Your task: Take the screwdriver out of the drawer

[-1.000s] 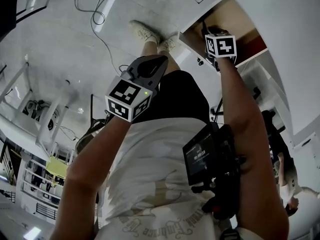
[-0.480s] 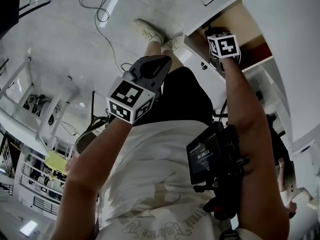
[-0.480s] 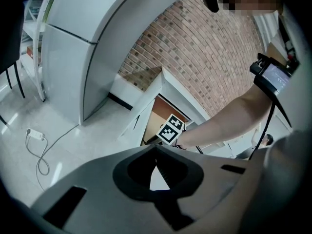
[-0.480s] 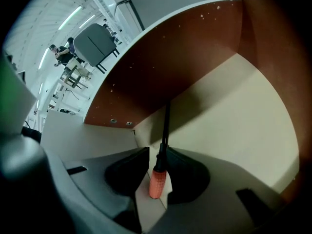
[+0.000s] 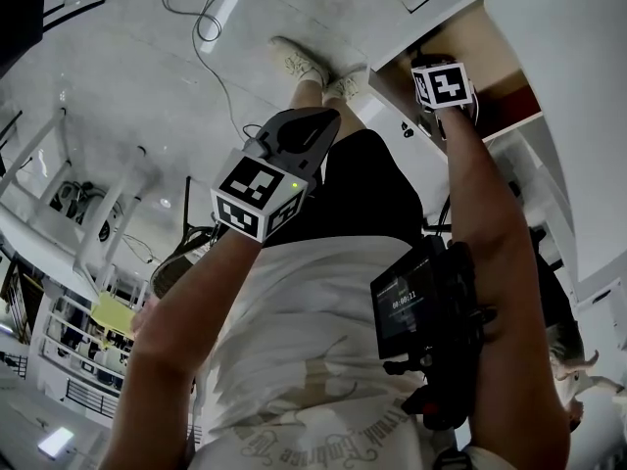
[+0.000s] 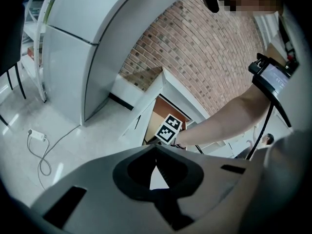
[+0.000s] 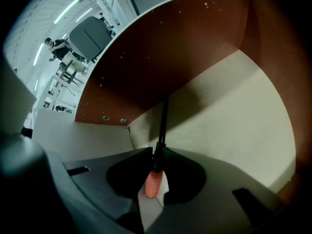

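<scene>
Since a moment ago, the right gripper (image 7: 157,154) has slid a little to the right inside the drawer (image 7: 161,52). It pinches the screwdriver (image 7: 154,179) tight, ready to lift it out. The left gripper (image 6: 156,149) waits off to the left, closed and empty, out of the way.

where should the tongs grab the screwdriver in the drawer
Take the black neck where the thin shaft meets the orange handle, coming in from the handle end. The screwdriver points shaft-first into the drawer, handle toward the tongs, and the right tongs are shut on it right there.
</scene>
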`<act>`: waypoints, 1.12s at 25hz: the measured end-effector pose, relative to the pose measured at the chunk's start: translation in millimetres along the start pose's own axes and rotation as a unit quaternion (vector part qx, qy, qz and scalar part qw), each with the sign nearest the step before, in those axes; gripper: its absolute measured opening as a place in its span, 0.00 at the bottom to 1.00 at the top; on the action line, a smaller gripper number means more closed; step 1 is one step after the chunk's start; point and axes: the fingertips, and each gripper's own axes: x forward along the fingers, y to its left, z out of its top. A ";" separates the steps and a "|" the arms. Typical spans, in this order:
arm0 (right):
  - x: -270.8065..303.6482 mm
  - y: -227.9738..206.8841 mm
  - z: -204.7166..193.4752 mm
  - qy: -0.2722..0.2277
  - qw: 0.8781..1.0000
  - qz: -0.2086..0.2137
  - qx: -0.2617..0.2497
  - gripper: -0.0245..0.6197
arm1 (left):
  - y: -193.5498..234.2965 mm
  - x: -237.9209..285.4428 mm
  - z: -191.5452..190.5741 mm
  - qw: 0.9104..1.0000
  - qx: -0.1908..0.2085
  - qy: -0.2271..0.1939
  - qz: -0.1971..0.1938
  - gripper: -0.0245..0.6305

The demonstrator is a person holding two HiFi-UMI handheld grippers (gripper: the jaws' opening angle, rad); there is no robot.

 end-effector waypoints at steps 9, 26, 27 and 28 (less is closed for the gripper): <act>-19.6 1.5 -6.1 -0.014 1.000 -0.003 0.016 0.15 | -4.6 -11.8 1.3 1.000 0.025 0.007 -0.004 0.07; -87.9 -6.0 -20.5 -0.124 0.991 -0.002 0.052 0.15 | -56.8 2.8 13.6 0.992 0.110 0.037 -0.043 0.07; -93.4 -6.4 -20.9 -0.131 0.990 -0.003 0.054 0.15 | -60.4 3.3 14.7 0.992 0.114 0.038 -0.045 0.07; -98.9 -6.8 -21.3 -0.137 0.989 -0.003 0.056 0.15 | -63.6 4.0 16.3 0.991 0.117 0.038 -0.045 0.07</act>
